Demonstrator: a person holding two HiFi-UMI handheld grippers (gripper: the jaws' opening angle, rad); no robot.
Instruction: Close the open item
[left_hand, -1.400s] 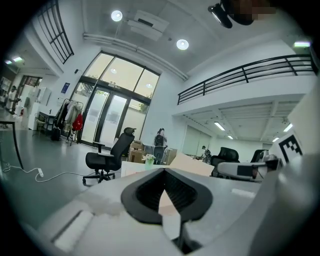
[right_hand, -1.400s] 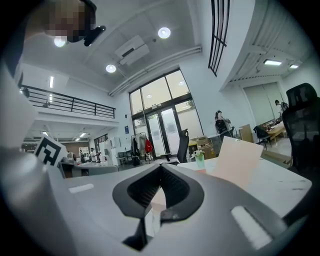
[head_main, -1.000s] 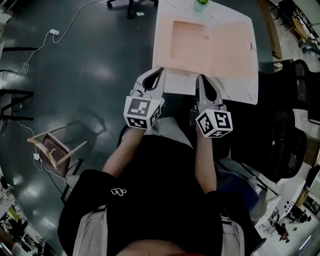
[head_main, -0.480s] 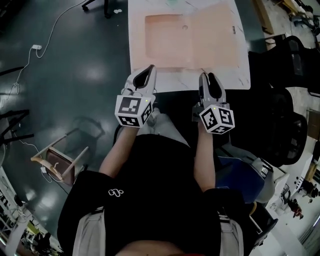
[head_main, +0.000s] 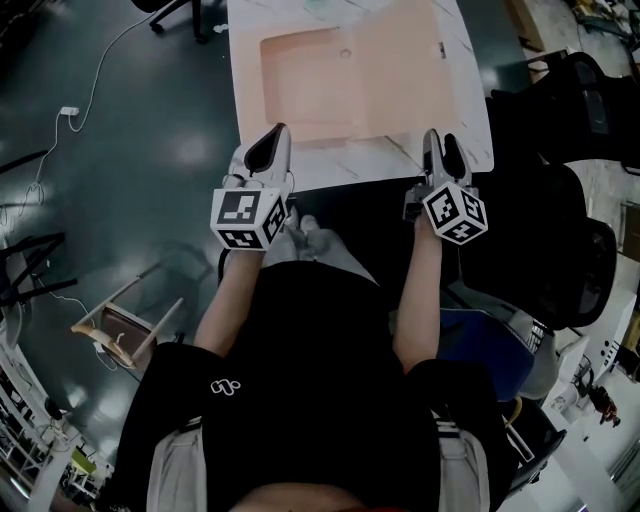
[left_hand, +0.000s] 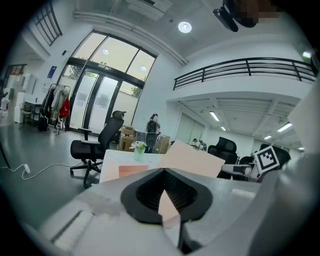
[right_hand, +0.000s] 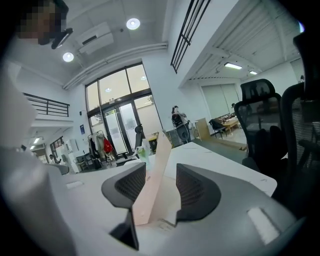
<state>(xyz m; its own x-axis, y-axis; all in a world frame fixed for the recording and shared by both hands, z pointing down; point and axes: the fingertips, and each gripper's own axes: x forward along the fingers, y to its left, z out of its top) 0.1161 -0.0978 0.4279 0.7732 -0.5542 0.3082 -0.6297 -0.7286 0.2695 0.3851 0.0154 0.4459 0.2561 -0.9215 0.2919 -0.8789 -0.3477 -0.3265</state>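
Note:
An open pink case (head_main: 340, 70) lies on the white table (head_main: 472, 112), with a shallow tray at its left and a wide flap at its right. In the left gripper view the flap (left_hand: 192, 159) rises at a slant beyond my left gripper (left_hand: 162, 170). My left gripper (head_main: 278, 132) is at the case's near left corner, its jaws shut with nothing in them. My right gripper (head_main: 441, 138) is at the near right corner. Its jaws have just been opening and now stand open. The flap (right_hand: 155, 180) shows edge-on between the right gripper's (right_hand: 161, 167) pads, which do not press on it.
A black office chair (head_main: 580, 200) stands right of the table. A wooden chair (head_main: 120, 320) lies tipped on the dark floor at the left, near a cable. A small plant (left_hand: 138, 149) stands at the table's far end, with another office chair (left_hand: 95, 145) beyond.
The two grippers have moved apart, the right one further out to the right toward the case's corner. The right jaws went from shut to open. The left jaws stay shut.

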